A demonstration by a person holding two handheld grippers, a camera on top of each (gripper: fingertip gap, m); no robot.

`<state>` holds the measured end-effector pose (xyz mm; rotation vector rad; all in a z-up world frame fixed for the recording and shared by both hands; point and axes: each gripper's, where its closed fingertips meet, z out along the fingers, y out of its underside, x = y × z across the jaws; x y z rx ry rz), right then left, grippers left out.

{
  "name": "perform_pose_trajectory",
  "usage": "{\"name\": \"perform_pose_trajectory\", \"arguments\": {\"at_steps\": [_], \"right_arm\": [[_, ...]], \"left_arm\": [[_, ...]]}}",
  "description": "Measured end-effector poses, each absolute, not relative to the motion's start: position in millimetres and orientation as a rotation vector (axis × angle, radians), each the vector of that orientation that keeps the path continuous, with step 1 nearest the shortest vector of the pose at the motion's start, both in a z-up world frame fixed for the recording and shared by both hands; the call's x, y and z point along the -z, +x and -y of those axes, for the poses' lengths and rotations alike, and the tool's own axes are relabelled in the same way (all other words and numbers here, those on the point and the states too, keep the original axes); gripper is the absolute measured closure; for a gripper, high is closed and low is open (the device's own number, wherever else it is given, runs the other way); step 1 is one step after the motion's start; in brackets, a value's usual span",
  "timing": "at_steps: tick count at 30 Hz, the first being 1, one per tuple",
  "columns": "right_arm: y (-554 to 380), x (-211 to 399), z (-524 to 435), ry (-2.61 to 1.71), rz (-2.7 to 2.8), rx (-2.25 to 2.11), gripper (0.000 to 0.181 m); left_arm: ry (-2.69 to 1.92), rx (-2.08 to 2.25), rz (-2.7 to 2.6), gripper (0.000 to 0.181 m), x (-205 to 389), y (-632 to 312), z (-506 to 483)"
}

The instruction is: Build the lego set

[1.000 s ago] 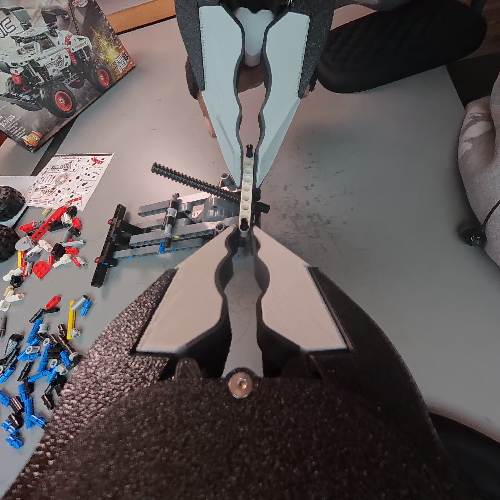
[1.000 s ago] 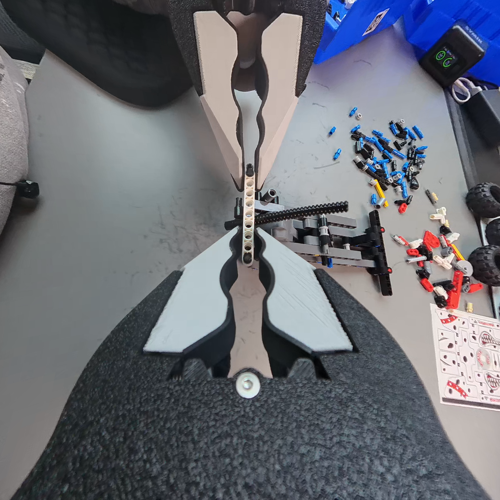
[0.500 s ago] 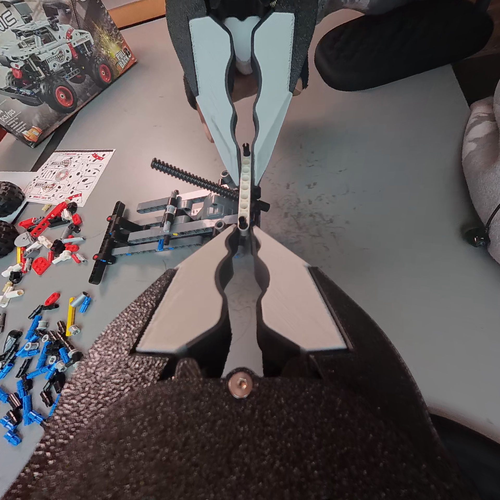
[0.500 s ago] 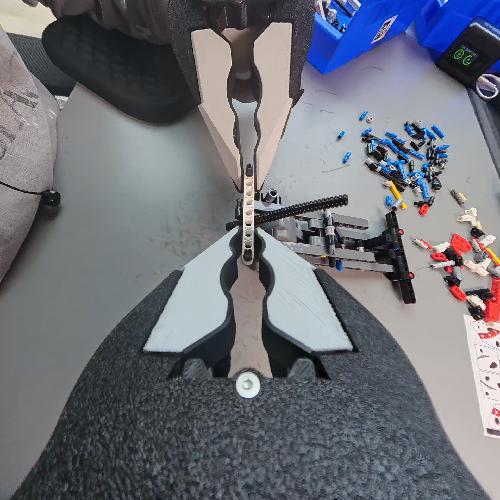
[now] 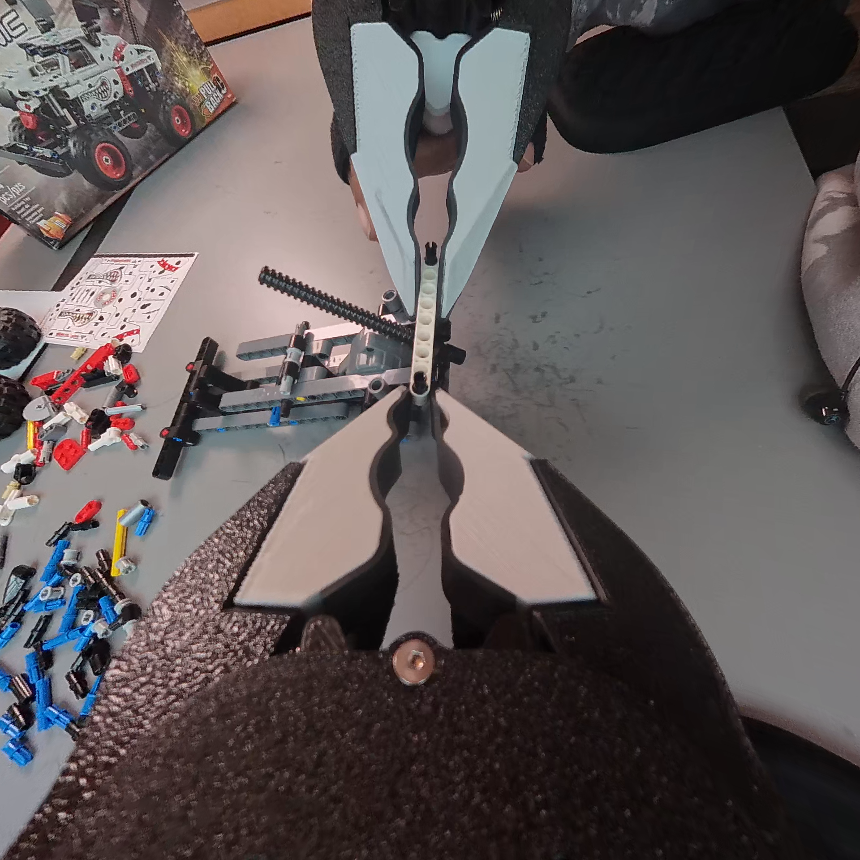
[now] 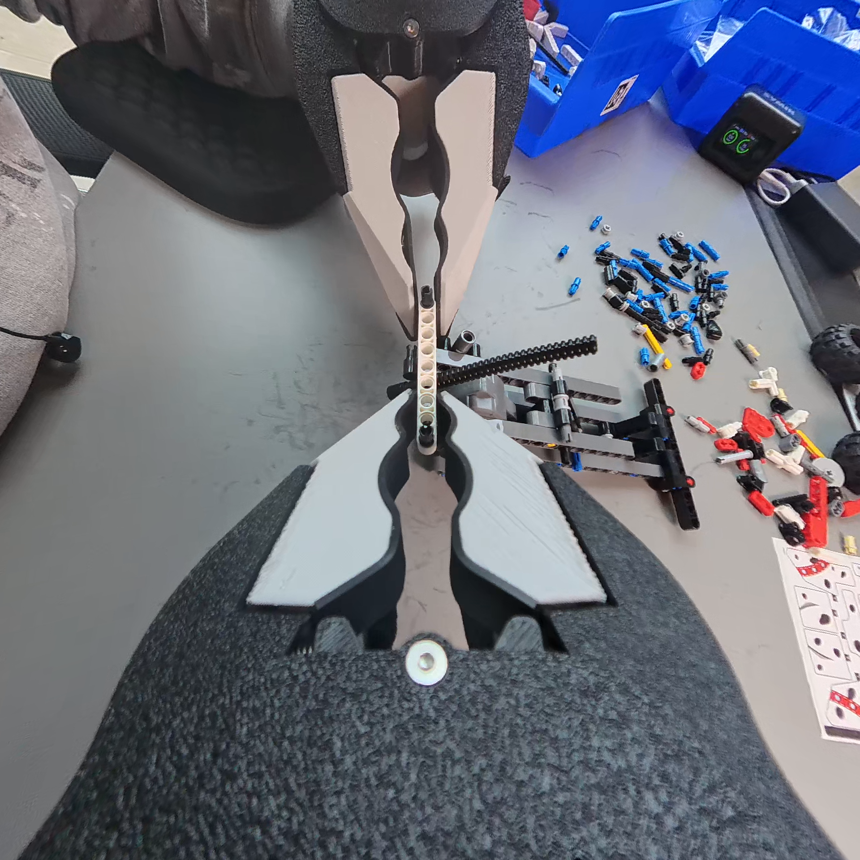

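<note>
A white holed beam (image 5: pixel 426 325) with a black pin at each end stands over the near end of the grey and black chassis (image 5: pixel 288 386). The chassis lies on the grey table with a black ribbed rod (image 5: pixel 325 298) sticking out. My left gripper (image 5: pixel 419 395) is shut on one end of the beam. My right gripper (image 5: pixel 428 302) comes in from the opposite side and is shut on the other end. In the right wrist view the right gripper (image 6: pixel 426 409) clamps the beam (image 6: pixel 427 367) at its near end and the left gripper (image 6: pixel 428 321) holds its far end, beside the chassis (image 6: pixel 581 433).
The set box (image 5: pixel 93 107), a sticker sheet (image 5: pixel 121 298), black tyres (image 5: pixel 14 325), red and white pieces (image 5: pixel 79 409) and blue and black pins (image 5: pixel 56 605) lie beyond the chassis. Blue bins (image 6: pixel 698 70) and a black device (image 6: pixel 749 135) stand at the table's end. Grey cloth (image 5: pixel 833 325) lies on the other side. Left and right tips are no more than a few centimetres apart.
Both grippers keep their hold on the white beam. The right wrist view has tilted up a little, so more of the blue bins shows. The chassis has hardly moved.
</note>
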<state>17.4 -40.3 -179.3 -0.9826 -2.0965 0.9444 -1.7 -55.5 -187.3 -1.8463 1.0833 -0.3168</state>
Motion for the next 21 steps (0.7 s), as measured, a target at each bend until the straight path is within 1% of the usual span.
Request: {"name": "perform_pose_trajectory", "arguments": {"at_steps": [9, 16, 21], "right_arm": [[16, 180, 40, -0.996, 2.080, -0.986, 0.174], [16, 180, 40, -0.991, 2.094, -0.921, 0.174], [16, 180, 40, -1.025, 2.107, -0.901, 0.174]], "left_arm": [[-1.859, 0.350, -1.024, 0.168, 187, -4, 56], [-1.953, 0.455, -0.912, 0.164, 186, -17, 58], [-2.106, 0.671, -0.810, 0.154, 202, -9, 65]]}}
